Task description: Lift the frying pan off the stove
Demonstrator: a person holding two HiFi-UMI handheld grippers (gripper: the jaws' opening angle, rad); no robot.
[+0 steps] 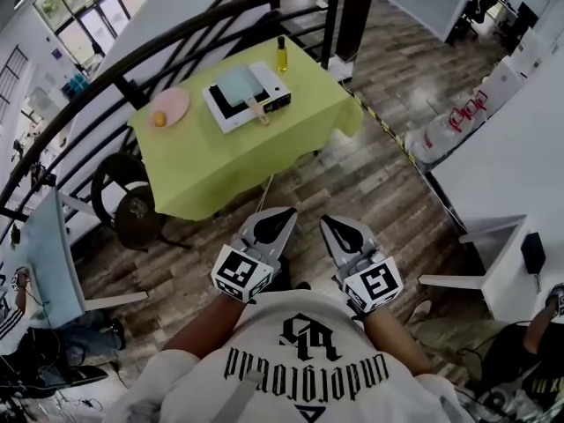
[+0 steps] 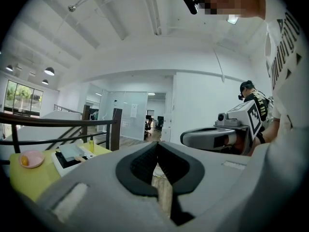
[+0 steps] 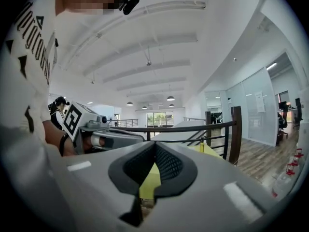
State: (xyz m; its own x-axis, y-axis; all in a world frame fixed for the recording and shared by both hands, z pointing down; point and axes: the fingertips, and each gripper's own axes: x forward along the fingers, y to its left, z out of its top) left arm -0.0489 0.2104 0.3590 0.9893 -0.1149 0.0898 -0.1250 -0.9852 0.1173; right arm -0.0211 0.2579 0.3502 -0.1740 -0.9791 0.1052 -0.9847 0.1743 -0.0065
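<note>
The frying pan (image 1: 236, 85) sits on the stove (image 1: 277, 97), its wooden handle pointing off the stove toward the person. Well short of the stove, the left hand-held gripper (image 1: 285, 212) and the right hand-held gripper (image 1: 328, 221) both have jaws together and empty. The left looks slightly nearer. Around the stove spreads the yellow-green tabletop (image 1: 220, 166), with a dark railing (image 1: 176, 38) beyond it and wood floor (image 1: 370, 179) before it.

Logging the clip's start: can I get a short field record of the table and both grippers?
table: yellow-green cloth, some way ahead
stove: white, on table
frying pan: on stove, untouched
bottle: beyond stove
pink plate: left of stove, holds orange item
left gripper: shut, empty, short of table
right gripper: shut, empty, short of table
</note>
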